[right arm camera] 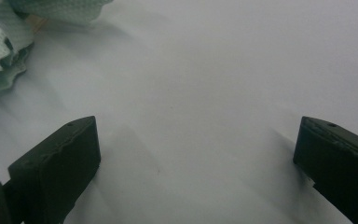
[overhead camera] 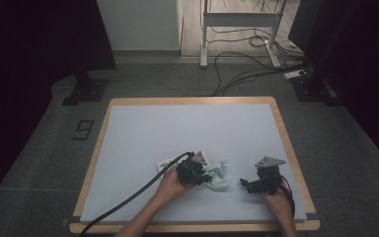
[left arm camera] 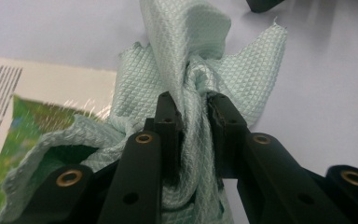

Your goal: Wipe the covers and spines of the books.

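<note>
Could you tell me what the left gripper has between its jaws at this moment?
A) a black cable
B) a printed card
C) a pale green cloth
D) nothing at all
C: in the left gripper view, the left gripper pinches a bunched fold of the pale green cloth between its two black jaws, above the printed card.

Wood-edged desk (overhead camera: pixel 128 101) with pale grey-blue top; on it near the front edge, a crumpled mint-green cloth (overhead camera: pixel 218 174) overlapping a printed paper card (overhead camera: pixel 165 163).
</note>
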`<state>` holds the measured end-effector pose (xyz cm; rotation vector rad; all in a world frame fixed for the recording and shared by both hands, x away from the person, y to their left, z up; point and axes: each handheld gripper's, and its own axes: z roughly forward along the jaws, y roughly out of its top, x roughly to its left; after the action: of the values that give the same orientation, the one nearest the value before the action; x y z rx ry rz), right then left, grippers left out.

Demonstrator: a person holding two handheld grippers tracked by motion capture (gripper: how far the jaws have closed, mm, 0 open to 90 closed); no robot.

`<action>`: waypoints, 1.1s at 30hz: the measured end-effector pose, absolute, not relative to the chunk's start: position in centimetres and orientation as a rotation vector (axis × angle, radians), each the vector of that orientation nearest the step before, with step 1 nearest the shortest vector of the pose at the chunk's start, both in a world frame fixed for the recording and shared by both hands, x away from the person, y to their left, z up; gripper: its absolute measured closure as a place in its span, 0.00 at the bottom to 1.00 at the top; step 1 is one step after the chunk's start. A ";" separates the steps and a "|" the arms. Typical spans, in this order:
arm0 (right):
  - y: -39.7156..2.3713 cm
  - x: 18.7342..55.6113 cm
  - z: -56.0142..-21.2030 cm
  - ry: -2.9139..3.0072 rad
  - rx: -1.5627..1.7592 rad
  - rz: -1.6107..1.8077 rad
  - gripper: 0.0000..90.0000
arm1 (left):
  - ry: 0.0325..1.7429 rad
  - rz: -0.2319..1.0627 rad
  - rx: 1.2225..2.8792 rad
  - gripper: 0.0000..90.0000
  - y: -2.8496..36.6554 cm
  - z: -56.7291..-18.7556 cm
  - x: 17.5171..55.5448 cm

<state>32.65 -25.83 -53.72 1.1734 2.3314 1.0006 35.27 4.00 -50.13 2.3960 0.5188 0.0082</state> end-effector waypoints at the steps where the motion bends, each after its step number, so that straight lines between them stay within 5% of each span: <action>1: -25.8 32.6 -53.7 2.332 1.172 1.000 0.00 | 0.518 0.012 2.398 0.83 4.2 -50.1 35.2; 33: -25.8 32.6 -53.7 2.332 1.172 1.000 0.00 | 0.605 0.035 2.355 0.84 12.9 -49.9 32.2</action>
<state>32.64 -25.83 -53.72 1.1716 2.3318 0.9998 32.18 12.87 -49.95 2.3551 0.6047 0.0347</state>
